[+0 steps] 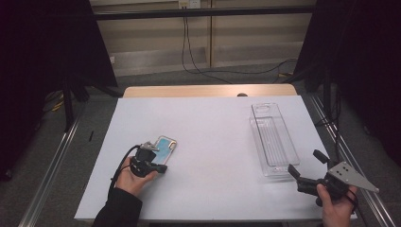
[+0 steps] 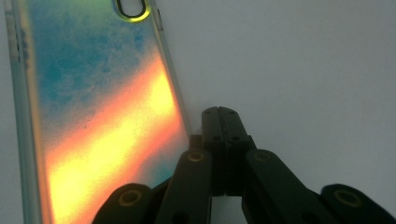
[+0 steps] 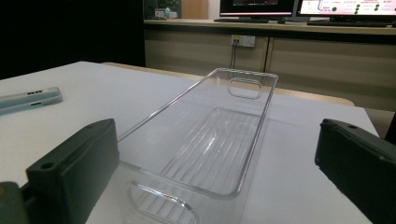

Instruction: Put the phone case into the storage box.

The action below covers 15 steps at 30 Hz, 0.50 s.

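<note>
One phone case (image 1: pixel 165 148) — flat, long axis diagonal, camera hole far-right.

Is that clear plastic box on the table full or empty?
Empty. The clear box shows only its ribbed floor through the walls; the phone case lies flat on the table, apart from it.

One phone case (image 1: pixel 164 147) on the table (image 1: pixel 208 137), one clear bin (image 1: pixel 274 139) over on the far side, and two grippers in play: left (image 1: pixel 160 167), right (image 1: pixel 307 163). One sheet-covered table under it all.
</note>
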{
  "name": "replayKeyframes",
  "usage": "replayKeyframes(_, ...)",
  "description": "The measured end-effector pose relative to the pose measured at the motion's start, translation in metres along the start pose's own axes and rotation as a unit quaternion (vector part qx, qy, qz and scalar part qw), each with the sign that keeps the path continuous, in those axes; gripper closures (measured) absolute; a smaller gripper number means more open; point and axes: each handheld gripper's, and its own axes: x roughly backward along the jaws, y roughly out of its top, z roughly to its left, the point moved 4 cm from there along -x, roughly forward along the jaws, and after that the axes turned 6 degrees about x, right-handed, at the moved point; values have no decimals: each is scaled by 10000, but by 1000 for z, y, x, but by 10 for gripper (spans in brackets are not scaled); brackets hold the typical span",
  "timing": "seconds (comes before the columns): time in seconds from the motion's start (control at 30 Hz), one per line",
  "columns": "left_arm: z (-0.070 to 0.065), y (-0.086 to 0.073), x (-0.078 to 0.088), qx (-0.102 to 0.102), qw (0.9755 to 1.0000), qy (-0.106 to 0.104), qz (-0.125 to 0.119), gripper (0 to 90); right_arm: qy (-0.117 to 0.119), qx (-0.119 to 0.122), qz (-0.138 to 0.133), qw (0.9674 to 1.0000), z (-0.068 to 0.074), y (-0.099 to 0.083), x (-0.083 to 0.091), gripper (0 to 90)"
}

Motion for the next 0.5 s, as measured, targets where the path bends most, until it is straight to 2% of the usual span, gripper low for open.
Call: replayKeyframes(0.5, 4, -4, 5, -13, 10000, 78, 37, 900, -2, -18, -12, 10000, 0, 0, 0, 0)
